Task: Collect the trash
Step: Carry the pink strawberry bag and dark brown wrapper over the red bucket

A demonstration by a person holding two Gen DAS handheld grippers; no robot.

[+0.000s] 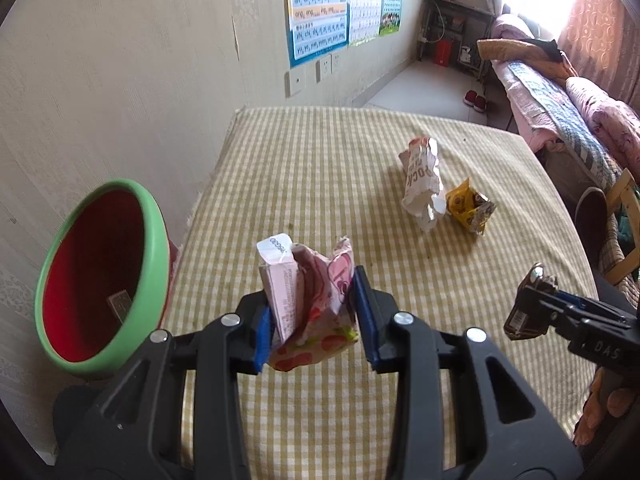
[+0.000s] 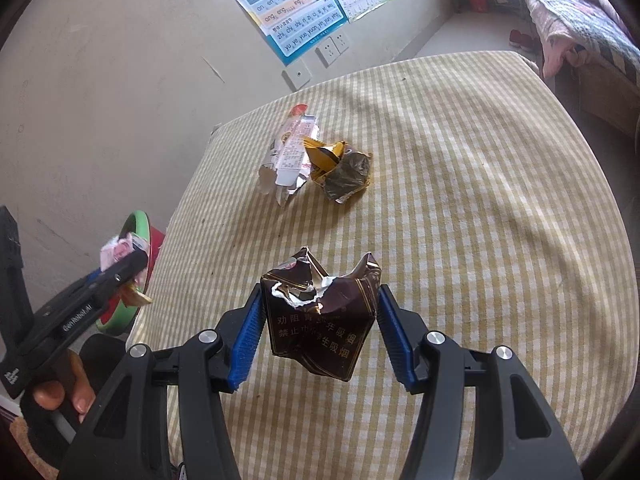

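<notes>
Left gripper (image 1: 314,312) clamps the crushed pink carton (image 1: 308,300) just right of the green-rimmed bin (image 1: 154,240), nearer it than right gripper (image 2: 320,328) pinching the brown cigarette pack (image 2: 320,320); white wrapper (image 1: 422,184) and yellow wrapper (image 1: 468,206) lie far right.

Carton (image 1: 312,300) sits between the left tongs (image 1: 314,322); bin (image 1: 100,276) to their left, two wrappers (image 1: 424,184) on the table (image 1: 320,168) ahead-right.
</notes>
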